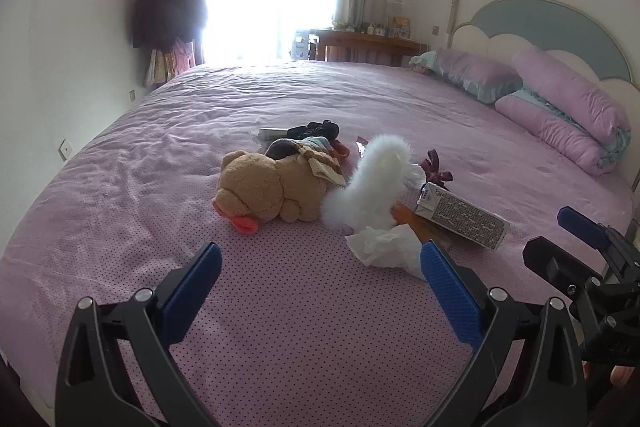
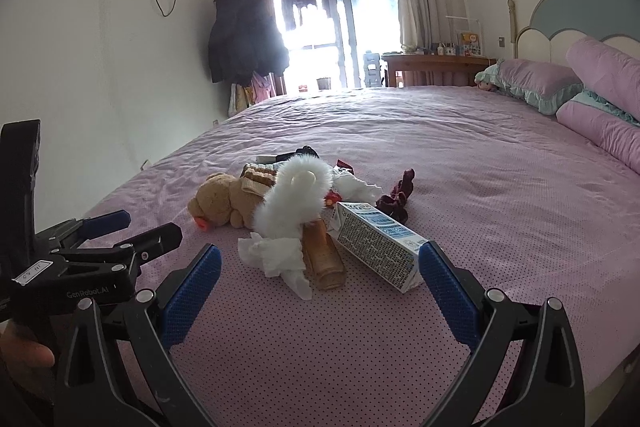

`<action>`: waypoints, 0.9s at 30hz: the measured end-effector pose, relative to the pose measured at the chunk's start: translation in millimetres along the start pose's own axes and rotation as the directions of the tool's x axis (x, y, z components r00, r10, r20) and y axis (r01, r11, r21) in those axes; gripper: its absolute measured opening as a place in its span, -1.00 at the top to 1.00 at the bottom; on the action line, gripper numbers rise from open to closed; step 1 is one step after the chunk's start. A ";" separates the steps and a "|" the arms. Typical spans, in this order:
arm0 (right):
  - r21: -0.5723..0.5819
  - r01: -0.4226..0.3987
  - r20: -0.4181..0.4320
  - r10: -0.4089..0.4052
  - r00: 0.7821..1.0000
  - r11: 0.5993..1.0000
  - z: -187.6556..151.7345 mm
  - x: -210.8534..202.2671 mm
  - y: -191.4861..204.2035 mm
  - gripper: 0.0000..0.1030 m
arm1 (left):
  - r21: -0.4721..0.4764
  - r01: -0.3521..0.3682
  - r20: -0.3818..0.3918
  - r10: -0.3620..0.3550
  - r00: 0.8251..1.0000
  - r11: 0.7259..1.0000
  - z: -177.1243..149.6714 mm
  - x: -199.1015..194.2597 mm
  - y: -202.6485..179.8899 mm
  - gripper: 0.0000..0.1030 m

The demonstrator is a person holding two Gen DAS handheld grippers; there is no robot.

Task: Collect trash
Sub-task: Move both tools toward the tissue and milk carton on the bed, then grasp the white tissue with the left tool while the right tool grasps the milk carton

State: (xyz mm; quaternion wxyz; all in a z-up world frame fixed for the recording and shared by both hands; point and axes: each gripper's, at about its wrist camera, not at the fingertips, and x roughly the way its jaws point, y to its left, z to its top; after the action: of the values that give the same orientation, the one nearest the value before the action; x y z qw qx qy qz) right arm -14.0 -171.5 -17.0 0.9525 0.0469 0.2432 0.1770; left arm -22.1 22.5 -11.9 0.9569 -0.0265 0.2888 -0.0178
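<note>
A crumpled white tissue [image 1: 384, 245] [image 2: 276, 255] lies on the pink bed, next to a white and blue carton [image 1: 460, 213] [image 2: 378, 243] lying on its side and a brown wrapper [image 2: 324, 259]. My left gripper [image 1: 320, 267] is open and empty, just short of the tissue, which touches its right fingertip. My right gripper [image 2: 318, 263] is open and empty, with the tissue, wrapper and carton end lying between and just beyond its fingertips. A second tissue [image 2: 356, 187] and a small red wrapper [image 2: 332, 197] lie further back.
A brown plush toy [image 1: 264, 187] [image 2: 220, 203], a white fluffy item [image 1: 372, 179] [image 2: 296, 199], socks [image 1: 316, 139] and a dark red cloth [image 2: 398, 197] lie in the same pile. Pink pillows [image 1: 560, 107] sit at the right. A wall is on the left.
</note>
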 end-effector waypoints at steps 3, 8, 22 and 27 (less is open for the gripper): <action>0.004 -0.001 -0.003 0.001 1.000 1.000 -0.4 0.0 -4.4 -0.84 | 0.012 0.002 0.000 -0.002 1.000 1.000 -1.7 0.7 -8.3 -0.93; 0.007 0.000 -0.002 0.000 1.000 1.000 -0.1 -1.1 -8.3 -0.84 | 0.019 0.010 -0.010 -0.009 1.000 1.000 -1.9 4.5 -16.4 -0.93; 0.028 -0.008 -0.014 0.009 1.000 1.000 -4.1 -1.5 -30.6 -0.84 | 0.025 0.008 -0.042 -0.007 0.999 1.000 -2.2 20.6 -31.7 -0.93; 0.030 -0.005 -0.018 0.005 1.000 1.000 -6.0 -0.8 -37.7 -0.84 | 0.034 0.005 -0.051 -0.004 0.999 0.999 -2.8 26.9 -37.8 -0.93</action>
State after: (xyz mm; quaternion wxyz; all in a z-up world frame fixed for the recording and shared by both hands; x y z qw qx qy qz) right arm -5.8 -206.9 -28.5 0.9490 0.0602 0.2544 0.1762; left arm -1.9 -16.7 -26.8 0.9494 -0.0103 0.3129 -0.0256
